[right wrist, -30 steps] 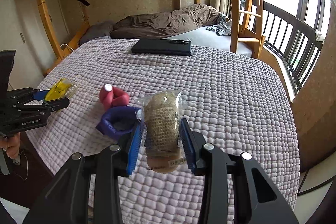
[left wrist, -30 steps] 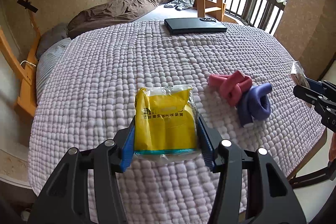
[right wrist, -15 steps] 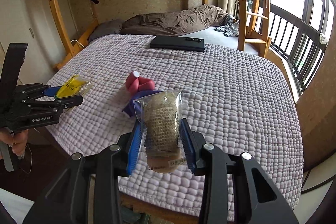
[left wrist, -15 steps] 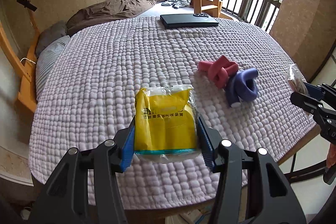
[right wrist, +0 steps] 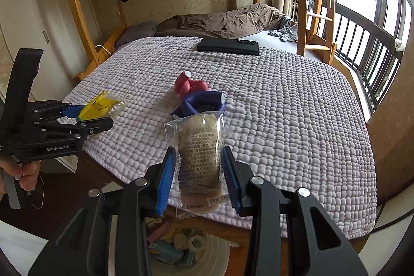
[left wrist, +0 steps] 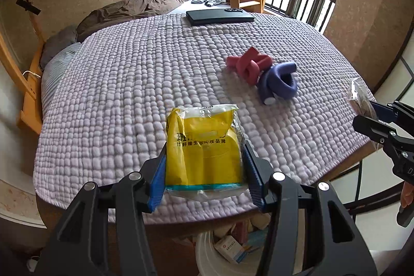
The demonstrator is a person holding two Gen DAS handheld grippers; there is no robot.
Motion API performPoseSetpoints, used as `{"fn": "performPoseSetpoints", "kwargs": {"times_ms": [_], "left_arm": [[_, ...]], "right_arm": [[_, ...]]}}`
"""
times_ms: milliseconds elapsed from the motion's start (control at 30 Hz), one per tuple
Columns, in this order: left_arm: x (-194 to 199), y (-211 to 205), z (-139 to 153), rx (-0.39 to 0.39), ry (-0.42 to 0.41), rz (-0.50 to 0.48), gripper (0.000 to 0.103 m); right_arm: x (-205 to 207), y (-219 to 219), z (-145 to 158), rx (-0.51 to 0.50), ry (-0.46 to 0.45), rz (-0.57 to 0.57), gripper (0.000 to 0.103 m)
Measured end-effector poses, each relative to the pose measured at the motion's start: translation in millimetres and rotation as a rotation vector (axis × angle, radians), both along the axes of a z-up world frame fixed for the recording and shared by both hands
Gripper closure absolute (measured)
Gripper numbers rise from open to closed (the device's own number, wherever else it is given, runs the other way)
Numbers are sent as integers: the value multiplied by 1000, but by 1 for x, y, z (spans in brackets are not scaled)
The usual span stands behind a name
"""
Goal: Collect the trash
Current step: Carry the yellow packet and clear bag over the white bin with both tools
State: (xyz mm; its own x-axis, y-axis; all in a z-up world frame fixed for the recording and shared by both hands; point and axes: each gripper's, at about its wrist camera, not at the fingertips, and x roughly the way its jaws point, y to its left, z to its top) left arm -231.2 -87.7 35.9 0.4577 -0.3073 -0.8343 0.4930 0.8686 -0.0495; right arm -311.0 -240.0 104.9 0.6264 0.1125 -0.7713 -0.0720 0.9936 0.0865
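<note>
Left wrist view: left gripper (left wrist: 204, 172) clamped yellow packet (left wrist: 203, 146) above white bin (left wrist: 207, 250) | right gripper (right wrist: 199, 172) clamped clear-wrapped brown roll (right wrist: 199, 157) over bin | neither dropped | red roller (left wrist: 248, 64), purple roller (left wrist: 279, 82) remained on quilt (left wrist: 129, 95).

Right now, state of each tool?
Left tool: closed on the yellow packet.
Right tool: closed on the clear-wrapped tan roll.

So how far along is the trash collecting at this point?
Done: the white bin below the bed edge already holds several discarded items. In hand: the left tool grips a yellow packet, the right tool a wrapped tan roll. Left: dropping both in; red and purple foam pieces stay on the quilt.
</note>
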Motion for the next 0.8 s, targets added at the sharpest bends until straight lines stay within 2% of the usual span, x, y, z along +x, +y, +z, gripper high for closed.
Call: {"fn": "performPoseSetpoints", "kwargs": {"times_ms": [800], "left_arm": [[-51,-4,-2,23,37,-91,49]], "right_arm": [[-43,24,-6,25,46,47,66]]}}
